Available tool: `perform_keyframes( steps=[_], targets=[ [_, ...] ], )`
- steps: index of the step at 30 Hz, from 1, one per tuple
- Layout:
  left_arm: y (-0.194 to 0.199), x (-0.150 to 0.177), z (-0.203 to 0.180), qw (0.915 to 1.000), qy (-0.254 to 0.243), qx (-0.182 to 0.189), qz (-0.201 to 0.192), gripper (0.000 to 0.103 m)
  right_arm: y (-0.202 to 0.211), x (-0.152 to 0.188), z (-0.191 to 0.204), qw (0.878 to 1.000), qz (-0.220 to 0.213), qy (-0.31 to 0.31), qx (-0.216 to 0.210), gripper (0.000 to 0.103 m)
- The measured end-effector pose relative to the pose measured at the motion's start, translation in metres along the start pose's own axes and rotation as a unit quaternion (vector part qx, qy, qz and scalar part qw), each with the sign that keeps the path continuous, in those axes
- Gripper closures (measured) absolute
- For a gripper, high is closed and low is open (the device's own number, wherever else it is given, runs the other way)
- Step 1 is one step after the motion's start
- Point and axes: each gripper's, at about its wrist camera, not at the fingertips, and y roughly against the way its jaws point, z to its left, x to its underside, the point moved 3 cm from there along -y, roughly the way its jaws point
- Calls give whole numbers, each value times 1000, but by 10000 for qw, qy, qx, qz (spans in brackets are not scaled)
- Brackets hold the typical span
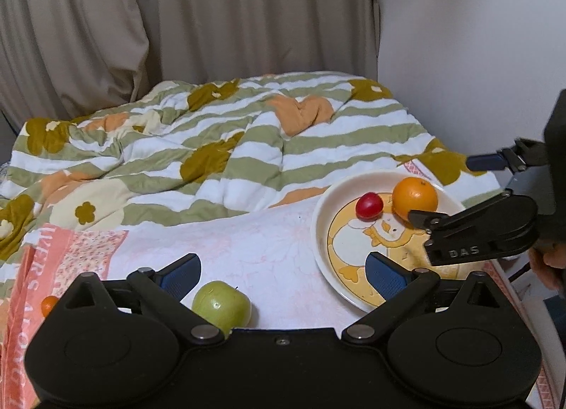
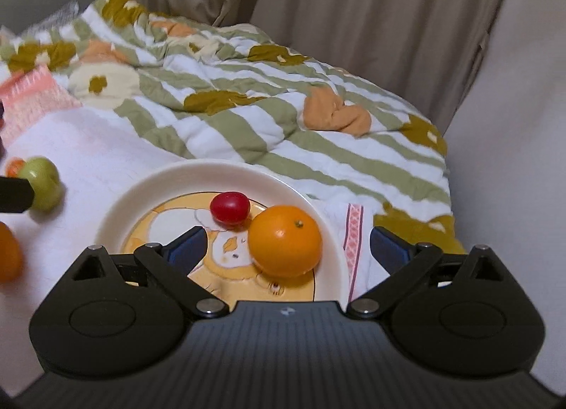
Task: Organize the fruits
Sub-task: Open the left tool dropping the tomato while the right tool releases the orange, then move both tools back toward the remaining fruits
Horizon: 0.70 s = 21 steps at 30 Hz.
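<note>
A cream plate with a duck drawing (image 1: pixel 320 232) (image 2: pixel 116 211) lies on the white cloth. On it sit an orange (image 1: pixel 414 196) (image 2: pixel 284 241) and a small red fruit (image 1: pixel 369 206) (image 2: pixel 230 207). My right gripper (image 2: pixel 288 242) (image 1: pixel 441 188) is open over the plate, and the orange lies between its blue pads without touching them. A green apple (image 1: pixel 221 306) (image 2: pixel 42 182) rests on the cloth left of the plate. My left gripper (image 1: pixel 283 272) is open just above the apple, which sits close to its left finger (image 1: pixel 184 272).
A striped flowered quilt (image 1: pixel 212 147) is heaped behind the cloth, with beige curtains (image 1: pixel 212 19) and a white wall (image 1: pixel 477 55) beyond. Other orange fruits (image 2: pixel 7 257) (image 1: pixel 48 304) lie at the far left. A pink patterned towel (image 1: pixel 70 249) covers the left edge.
</note>
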Motion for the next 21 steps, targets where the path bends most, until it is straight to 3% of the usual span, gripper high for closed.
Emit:
perform_keyframes(
  steps=[4, 12, 21],
  targets=[
    [27, -1, -1, 9997, 119, -44, -192, 2, 32, -3, -11, 9992, 5, -384, -137, 0],
    [100, 12, 2, 9957, 464, -375, -710, 2, 110, -8, -16, 9979, -220, -569, -220, 0],
    [167, 46, 24, 9878, 669, -1003, -982, 2, 175, -8, 1, 9951, -437, -772, -432, 0]
  ],
)
